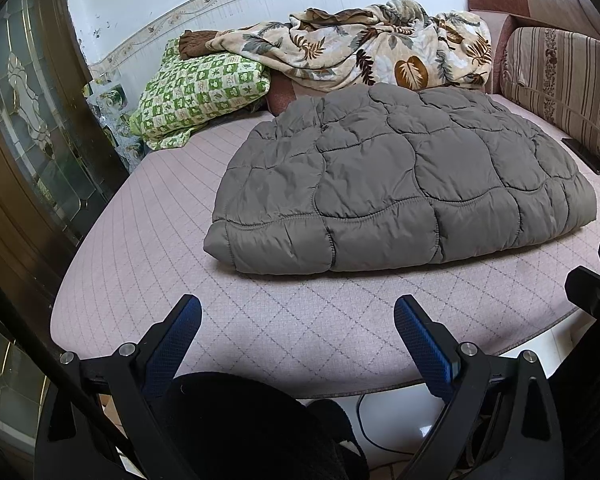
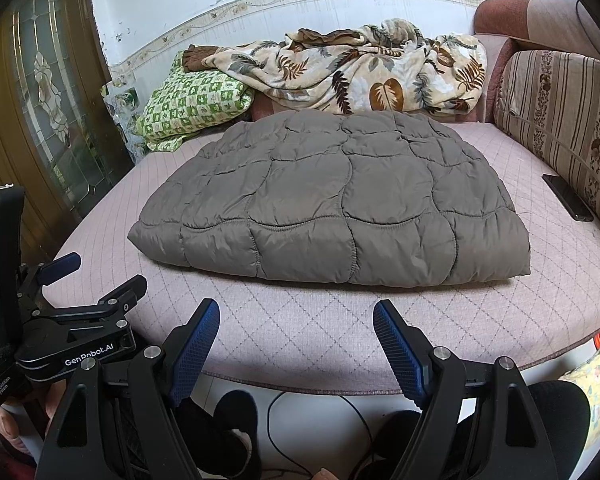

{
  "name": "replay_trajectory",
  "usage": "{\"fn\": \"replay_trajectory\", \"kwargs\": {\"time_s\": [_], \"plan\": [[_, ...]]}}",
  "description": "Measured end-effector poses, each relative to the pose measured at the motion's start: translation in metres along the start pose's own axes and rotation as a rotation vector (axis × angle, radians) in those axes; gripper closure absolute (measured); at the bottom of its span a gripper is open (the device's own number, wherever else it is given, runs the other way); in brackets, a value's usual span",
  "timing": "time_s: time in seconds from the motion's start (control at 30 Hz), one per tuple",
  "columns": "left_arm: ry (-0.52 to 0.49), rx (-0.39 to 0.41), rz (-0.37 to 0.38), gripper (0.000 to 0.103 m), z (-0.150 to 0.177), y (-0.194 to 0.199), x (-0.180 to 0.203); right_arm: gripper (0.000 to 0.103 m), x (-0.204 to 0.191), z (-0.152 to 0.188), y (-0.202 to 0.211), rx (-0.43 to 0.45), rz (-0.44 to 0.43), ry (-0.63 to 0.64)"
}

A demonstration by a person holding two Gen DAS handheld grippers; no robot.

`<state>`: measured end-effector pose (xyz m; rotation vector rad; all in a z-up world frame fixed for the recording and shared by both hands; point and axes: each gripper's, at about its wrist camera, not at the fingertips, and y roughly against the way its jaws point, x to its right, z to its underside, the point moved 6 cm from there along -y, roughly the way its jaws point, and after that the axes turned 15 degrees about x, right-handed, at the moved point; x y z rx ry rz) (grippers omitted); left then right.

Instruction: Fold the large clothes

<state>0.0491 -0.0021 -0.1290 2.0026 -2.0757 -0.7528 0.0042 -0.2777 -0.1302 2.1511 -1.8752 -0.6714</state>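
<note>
The left gripper (image 1: 298, 314), black with blue ribbed pads, stands with its jaws wide apart and nothing between them, hanging over the near edge of the pale pink quilted mattress cover (image 1: 140, 248). The right gripper (image 2: 296, 318), of the same make, is likewise spread wide and empty above that same edge, just beside the left one.

Beyond both, well apart from the pads, lies the grey quilted padded coat (image 1: 396, 184), folded into a thick, rounded bundle in the middle of the bed, its stitched hem toward the grippers.

Behind the coat, a green and white checked folded quilt (image 1: 200, 96) sits at the back left, with a cream blanket printed with brown leaves (image 1: 360, 48) heaped beside and partly over it. A striped, flowered cushion (image 1: 564, 92) lines the right side, and a black phone (image 2: 568, 198) lies flat at its foot. At the left stands a brown wooden door with patterned glass (image 1: 24, 120).
</note>
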Motion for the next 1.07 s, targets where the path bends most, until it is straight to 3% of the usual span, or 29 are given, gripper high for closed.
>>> {"fn": "replay_trajectory", "kwargs": {"time_s": [1.07], "plan": [[0.047,0.031,0.020,0.006,-0.005,0.006,-0.012,0.020,0.004,0.000,-0.001,0.000,0.001,-0.002]]}}
